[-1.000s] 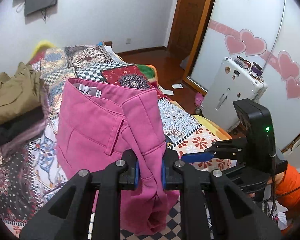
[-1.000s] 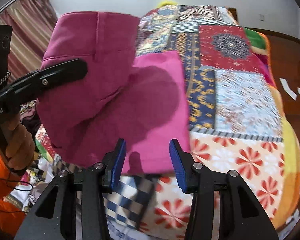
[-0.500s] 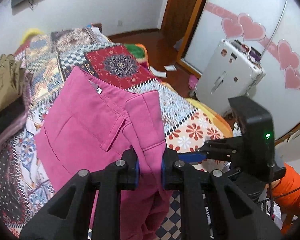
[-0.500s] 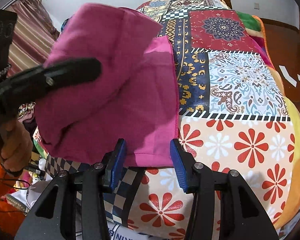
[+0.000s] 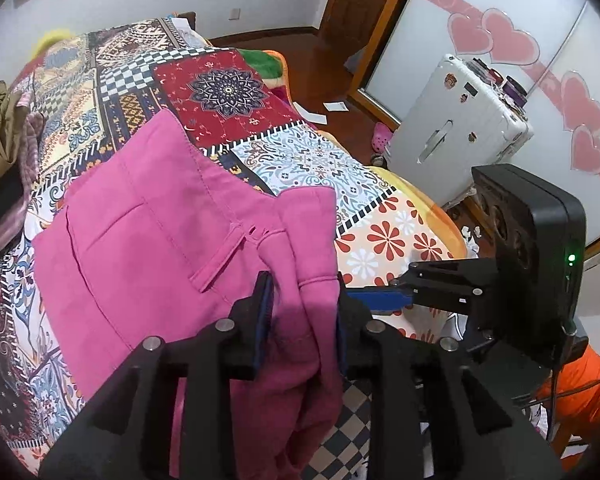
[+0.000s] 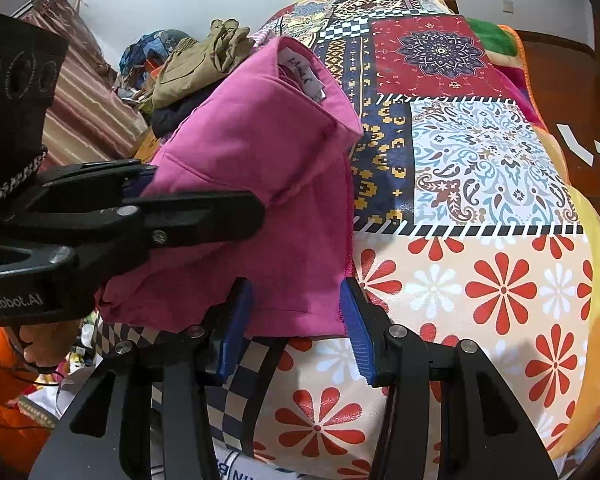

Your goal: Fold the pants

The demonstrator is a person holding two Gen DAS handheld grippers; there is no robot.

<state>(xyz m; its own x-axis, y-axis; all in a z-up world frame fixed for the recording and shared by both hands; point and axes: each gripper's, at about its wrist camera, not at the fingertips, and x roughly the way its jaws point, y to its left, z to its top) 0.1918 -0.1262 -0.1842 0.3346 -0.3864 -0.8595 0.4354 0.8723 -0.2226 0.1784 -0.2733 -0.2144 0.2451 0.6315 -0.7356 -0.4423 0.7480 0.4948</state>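
Left gripper [image 5: 302,316] is clamped on a bunched corner of the pink pants [image 5: 152,240] lying on the patchwork bedspread [image 5: 300,160], right gripper [image 6: 296,320] gaping empty, so the fold could easily slump sideways.

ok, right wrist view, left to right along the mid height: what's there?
left tool clamped on the cloth → pink pants → patchwork bedspread → wooden floor with paper scraps.
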